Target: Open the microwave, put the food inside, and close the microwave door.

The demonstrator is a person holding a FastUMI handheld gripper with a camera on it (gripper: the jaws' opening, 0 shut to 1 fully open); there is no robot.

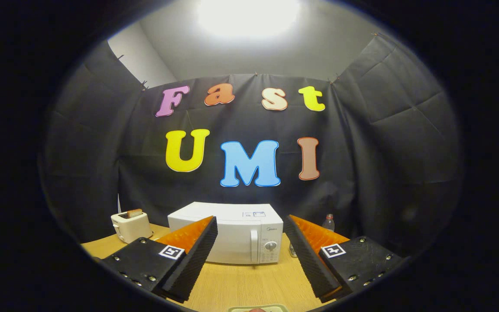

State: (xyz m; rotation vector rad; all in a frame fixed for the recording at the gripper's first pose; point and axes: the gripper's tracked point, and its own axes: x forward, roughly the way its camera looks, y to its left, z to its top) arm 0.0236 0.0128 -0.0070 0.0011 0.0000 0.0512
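Looking along my tool (pixel 249 242), its fingers stand wide apart with nothing between them. The white microwave (pixel 228 234) sits beyond them on the wooden table (pixel 241 286), door closed. A toaster (pixel 131 225) stands to its left, a bottle (pixel 328 222) to its right. A pale dish (pixel 258 308) lies just below the fingers.

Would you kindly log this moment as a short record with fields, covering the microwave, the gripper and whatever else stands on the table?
microwave: white microwave, door shut, standing on the wooden table beyond the fingers
gripper: gripper open, fingers spread, nothing between them, well short of the microwave
toaster: white toaster left of the microwave, a slice in its slot
bottle: clear bottle right of the microwave, partly hidden by a finger
dish: pale dish just below the fingers, contents too cut off to tell
task stage: door not yet opened
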